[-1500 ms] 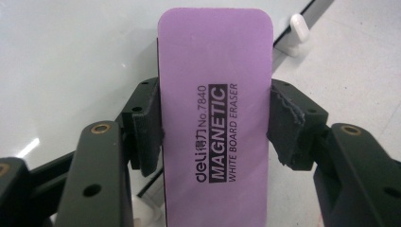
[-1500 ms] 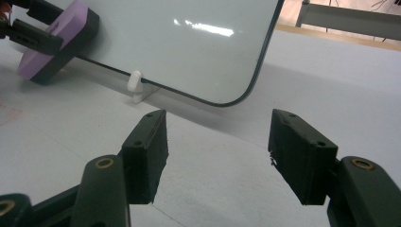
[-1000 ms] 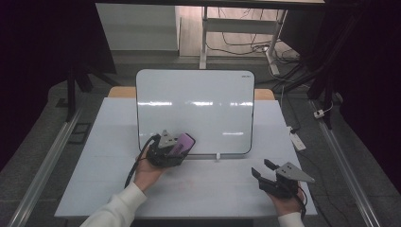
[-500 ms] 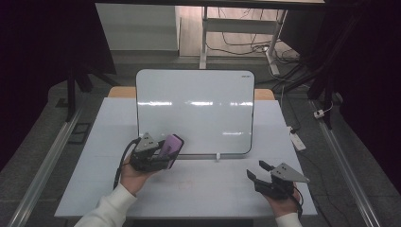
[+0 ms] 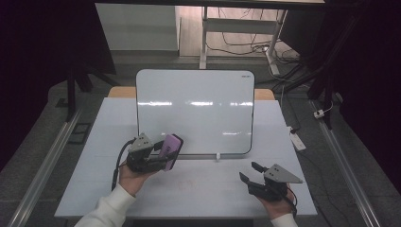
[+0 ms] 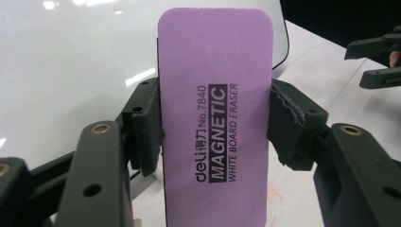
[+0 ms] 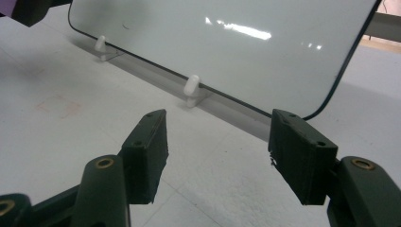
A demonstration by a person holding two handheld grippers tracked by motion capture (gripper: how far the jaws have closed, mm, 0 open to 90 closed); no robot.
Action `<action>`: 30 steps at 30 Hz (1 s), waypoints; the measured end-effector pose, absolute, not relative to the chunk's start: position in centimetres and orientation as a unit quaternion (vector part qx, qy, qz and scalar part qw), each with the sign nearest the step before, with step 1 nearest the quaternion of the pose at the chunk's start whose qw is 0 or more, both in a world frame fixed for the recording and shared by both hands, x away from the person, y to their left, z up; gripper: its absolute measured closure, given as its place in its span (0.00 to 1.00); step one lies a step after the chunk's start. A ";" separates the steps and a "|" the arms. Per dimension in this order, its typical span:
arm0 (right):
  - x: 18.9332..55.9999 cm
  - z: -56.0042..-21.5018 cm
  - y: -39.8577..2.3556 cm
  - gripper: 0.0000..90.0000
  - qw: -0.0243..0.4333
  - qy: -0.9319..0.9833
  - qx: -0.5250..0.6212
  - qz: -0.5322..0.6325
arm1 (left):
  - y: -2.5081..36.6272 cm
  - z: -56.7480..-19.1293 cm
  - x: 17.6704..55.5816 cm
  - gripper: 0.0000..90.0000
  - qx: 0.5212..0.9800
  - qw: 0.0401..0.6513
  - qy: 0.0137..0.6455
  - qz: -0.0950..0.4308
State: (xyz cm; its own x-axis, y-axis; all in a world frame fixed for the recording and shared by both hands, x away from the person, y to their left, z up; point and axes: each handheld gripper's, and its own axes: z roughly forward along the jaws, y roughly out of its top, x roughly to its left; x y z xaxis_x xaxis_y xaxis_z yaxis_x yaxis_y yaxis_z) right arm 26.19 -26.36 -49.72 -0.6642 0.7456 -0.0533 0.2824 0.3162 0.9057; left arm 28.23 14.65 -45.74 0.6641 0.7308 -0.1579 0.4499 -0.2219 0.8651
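Note:
A purple magnetic whiteboard eraser [image 6: 215, 118] stands upright between the jaws of my left gripper [image 6: 215, 132], whose pads press on its two long edges. In the high view that left gripper [image 5: 163, 153] holds the eraser [image 5: 170, 146] just in front of the lower left corner of the whiteboard [image 5: 196, 111], which stands propped on small white feet. My right gripper [image 5: 249, 174] hovers low over the table at the front right, open, with nothing between its jaws; in its own view the right gripper [image 7: 217, 156] faces the whiteboard's lower edge [image 7: 213, 47].
The white table [image 5: 203, 189] carries a faint reddish smudge in its middle front. White support pegs [image 7: 190, 90] hold the board's bottom edge. A small white item [image 5: 298, 141] lies at the table's right edge. Desk legs and cables stand beyond the table.
My left gripper with the eraser has shifted left along the board's lower edge, mostly in the first half second. The right gripper has stayed nearly still.

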 end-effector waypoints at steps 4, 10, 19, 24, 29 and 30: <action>26.2 -49.8 -26.1 0.42 0.237 0.777 0.329 0.482 | 14.3 -45.8 28.2 0.46 0.764 0.498 0.385 0.141; 26.0 -49.8 -25.4 0.42 0.231 0.781 0.322 0.483 | 13.1 -45.8 28.4 0.46 0.761 0.509 0.378 0.135; 25.6 -49.5 -24.3 0.42 0.219 0.784 0.310 0.492 | 11.8 -45.7 28.6 0.46 0.759 0.517 0.374 0.130; 25.3 -49.3 -23.3 0.42 0.210 0.787 0.304 0.495 | 11.2 -45.6 28.7 0.46 0.760 0.518 0.370 0.132; 25.1 -49.3 -22.3 0.42 0.197 0.790 0.300 0.498 | 10.5 -45.7 28.6 0.46 0.763 0.516 0.366 0.136; 25.0 -49.3 -21.9 0.42 0.194 0.792 0.298 0.497 | 10.4 -45.7 28.6 0.46 0.763 0.516 0.365 0.136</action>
